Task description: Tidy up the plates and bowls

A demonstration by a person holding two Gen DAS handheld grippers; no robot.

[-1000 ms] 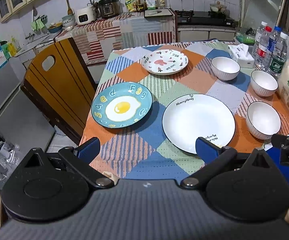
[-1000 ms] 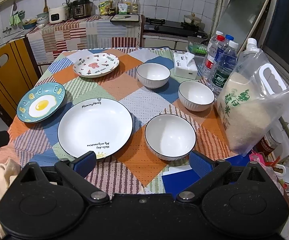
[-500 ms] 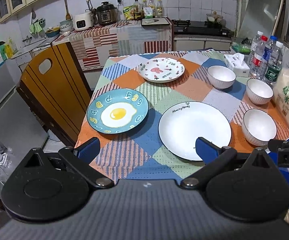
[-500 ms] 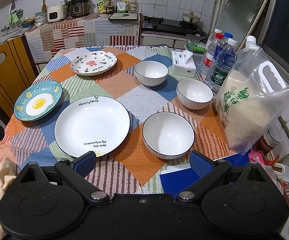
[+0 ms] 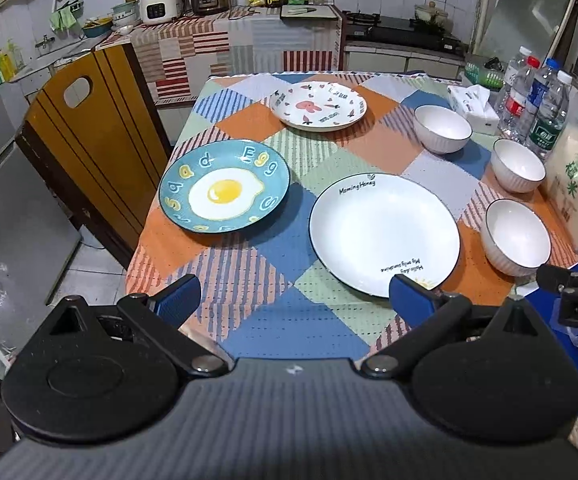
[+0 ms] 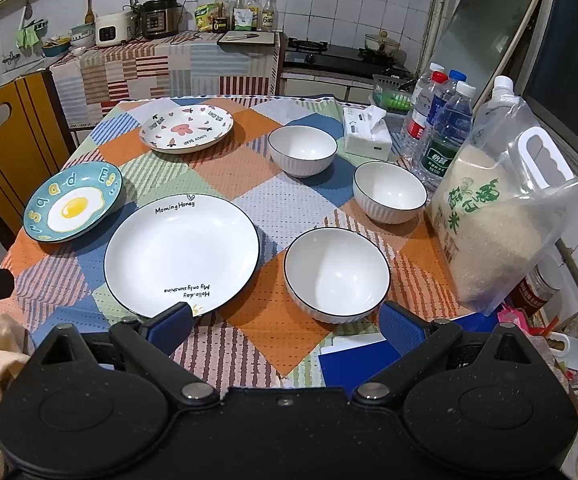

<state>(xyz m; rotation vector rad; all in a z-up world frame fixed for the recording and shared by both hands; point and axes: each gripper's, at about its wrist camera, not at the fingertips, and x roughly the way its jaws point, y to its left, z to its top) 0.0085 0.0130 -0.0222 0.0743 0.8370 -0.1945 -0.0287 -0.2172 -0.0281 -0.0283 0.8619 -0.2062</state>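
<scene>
Checked cloth [image 6: 245,176] w/ round glossy plates [image 6: 183,254], ribbed bowls [image 6: 337,274]

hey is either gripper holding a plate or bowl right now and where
Nothing is held. The left gripper and right gripper are both open, short of the dishes.

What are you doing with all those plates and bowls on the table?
Someone is about to tidy them, holding a hand-held gripper in each hand. The left hand-held gripper and right hand-held gripper are both open, holding nothing. Three plates, the egg plate, big white plate and bunny plate, and three white bowls sit separately, none stacked yet.
</scene>
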